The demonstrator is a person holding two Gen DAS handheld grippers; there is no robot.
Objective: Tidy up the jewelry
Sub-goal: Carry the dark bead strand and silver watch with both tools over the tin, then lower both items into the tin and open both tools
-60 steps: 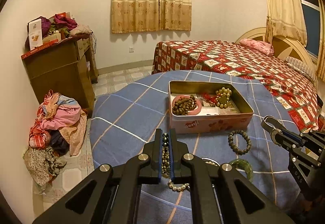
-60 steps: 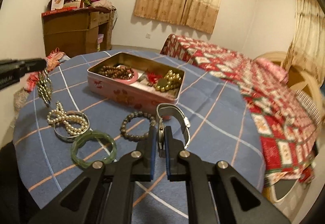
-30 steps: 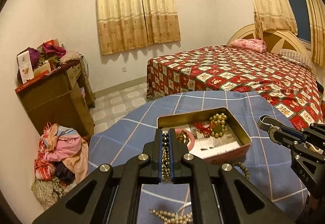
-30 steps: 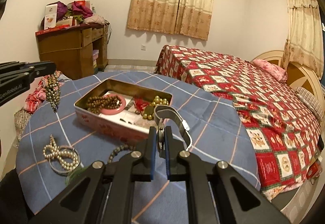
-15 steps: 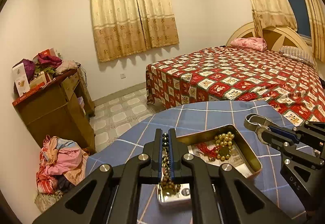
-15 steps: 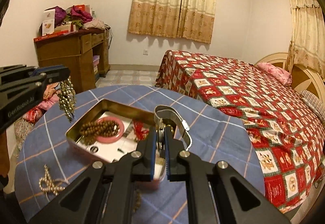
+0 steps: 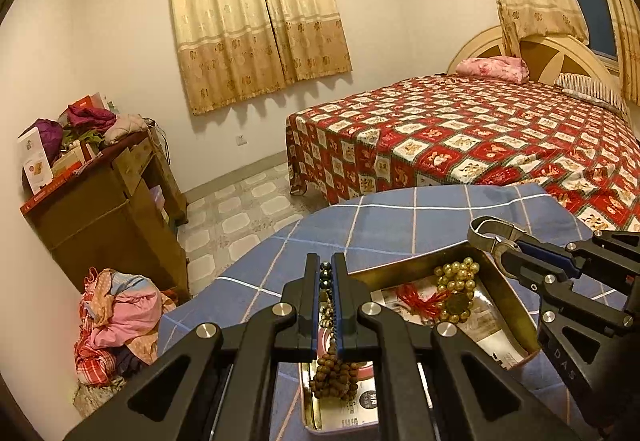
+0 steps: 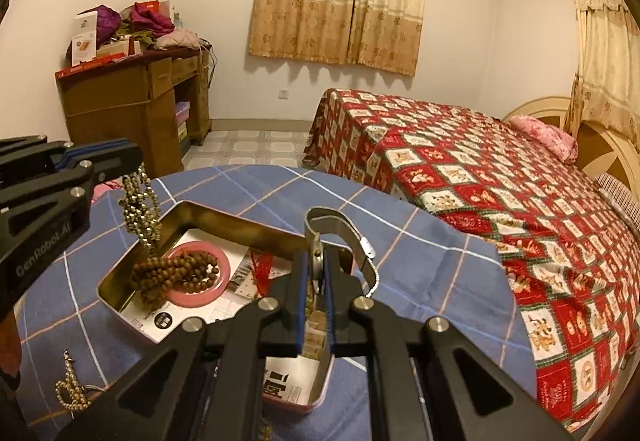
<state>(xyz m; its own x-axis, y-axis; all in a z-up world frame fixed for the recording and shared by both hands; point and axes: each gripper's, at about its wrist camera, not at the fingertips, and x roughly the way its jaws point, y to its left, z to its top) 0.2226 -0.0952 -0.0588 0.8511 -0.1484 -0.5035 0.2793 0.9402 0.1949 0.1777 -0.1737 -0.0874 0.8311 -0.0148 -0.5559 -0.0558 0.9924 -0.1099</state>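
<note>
My left gripper [image 7: 327, 269] is shut on a dark bead strand [image 8: 141, 207] that hangs over the left end of the open pink tin [image 8: 208, 223]. My right gripper [image 8: 316, 261] is shut on a silver metal watch [image 8: 340, 227] and holds it above the tin's right part; it also shows in the left wrist view [image 7: 490, 231]. In the tin lie a brown bead bracelet [image 8: 176, 271] on a pink bangle [image 8: 224, 277], a red tassel [image 7: 418, 299] and gold beads [image 7: 456, 285].
The tin stands on a round table with a blue checked cloth [image 8: 420, 265]. A pearl string [image 8: 70, 397] lies on the cloth at the front left. A bed with a red quilt [image 8: 500, 181] is behind, a wooden desk [image 8: 132, 109] at the back left.
Both grippers have moved forward and come over the tin, each still holding its piece. The loose bracelets on the cloth have dropped out of view below.
</note>
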